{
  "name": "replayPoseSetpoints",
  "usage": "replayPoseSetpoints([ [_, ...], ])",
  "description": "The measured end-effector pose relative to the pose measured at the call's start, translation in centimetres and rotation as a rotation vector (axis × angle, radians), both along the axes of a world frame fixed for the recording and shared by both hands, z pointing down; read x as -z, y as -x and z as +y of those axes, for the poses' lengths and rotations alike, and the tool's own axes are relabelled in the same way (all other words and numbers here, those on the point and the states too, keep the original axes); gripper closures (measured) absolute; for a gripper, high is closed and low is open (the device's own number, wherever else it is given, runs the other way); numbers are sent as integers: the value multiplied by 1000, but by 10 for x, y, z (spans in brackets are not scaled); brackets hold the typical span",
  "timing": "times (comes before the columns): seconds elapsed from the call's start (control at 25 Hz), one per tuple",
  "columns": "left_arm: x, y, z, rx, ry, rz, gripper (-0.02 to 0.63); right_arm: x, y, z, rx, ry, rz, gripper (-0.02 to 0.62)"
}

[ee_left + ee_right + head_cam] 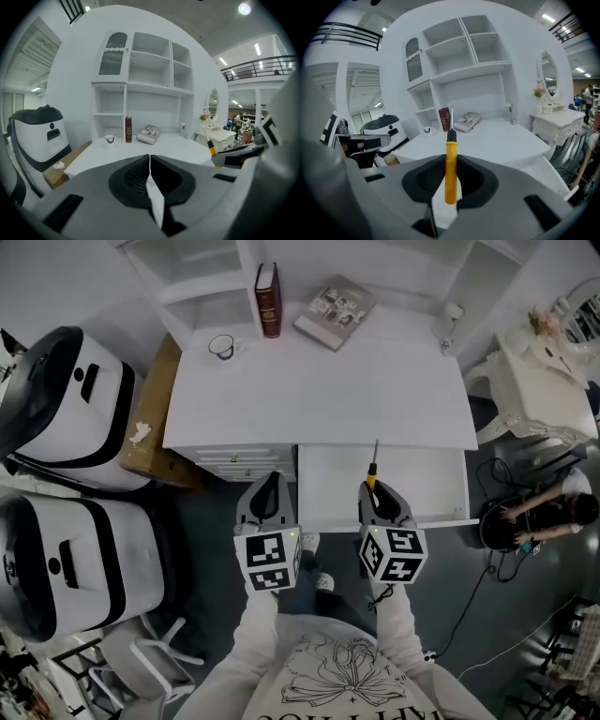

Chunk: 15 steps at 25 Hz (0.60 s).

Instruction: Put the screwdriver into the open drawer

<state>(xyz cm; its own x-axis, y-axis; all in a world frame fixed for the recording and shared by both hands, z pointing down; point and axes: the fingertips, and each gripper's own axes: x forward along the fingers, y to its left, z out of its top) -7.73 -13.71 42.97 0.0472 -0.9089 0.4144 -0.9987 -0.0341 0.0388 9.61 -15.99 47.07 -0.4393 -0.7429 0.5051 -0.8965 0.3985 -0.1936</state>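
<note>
A yellow-handled screwdriver (pixel 450 171) with a black collar and thin metal shaft is clamped in my right gripper (pixel 450 180), its tip pointing away towards the desk. In the head view the screwdriver (pixel 372 472) sticks out ahead of the right gripper (pixel 377 495), which hovers over the front of the open white drawer (pixel 422 486). My left gripper (pixel 269 491) is shut with nothing in it, held in front of the closed drawers left of the open one. From the left gripper view, the screwdriver (pixel 210 145) shows at the right.
The white desk (pixel 319 390) carries a dark red book (pixel 268 300), a magazine (pixel 335 311), a cup (pixel 223 346) and a small lamp (pixel 451 322). Shelving rises behind. A wooden board (pixel 155 418) and white machines (pixel 66 409) stand at left; a white dressing table (pixel 544 381) at right.
</note>
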Motion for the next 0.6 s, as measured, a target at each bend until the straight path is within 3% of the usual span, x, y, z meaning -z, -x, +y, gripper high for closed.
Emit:
replayPoseSetpoints([
  [0.6, -66, 22, -48, -19, 132, 37, 598, -70, 29, -41, 18, 142, 49, 525],
])
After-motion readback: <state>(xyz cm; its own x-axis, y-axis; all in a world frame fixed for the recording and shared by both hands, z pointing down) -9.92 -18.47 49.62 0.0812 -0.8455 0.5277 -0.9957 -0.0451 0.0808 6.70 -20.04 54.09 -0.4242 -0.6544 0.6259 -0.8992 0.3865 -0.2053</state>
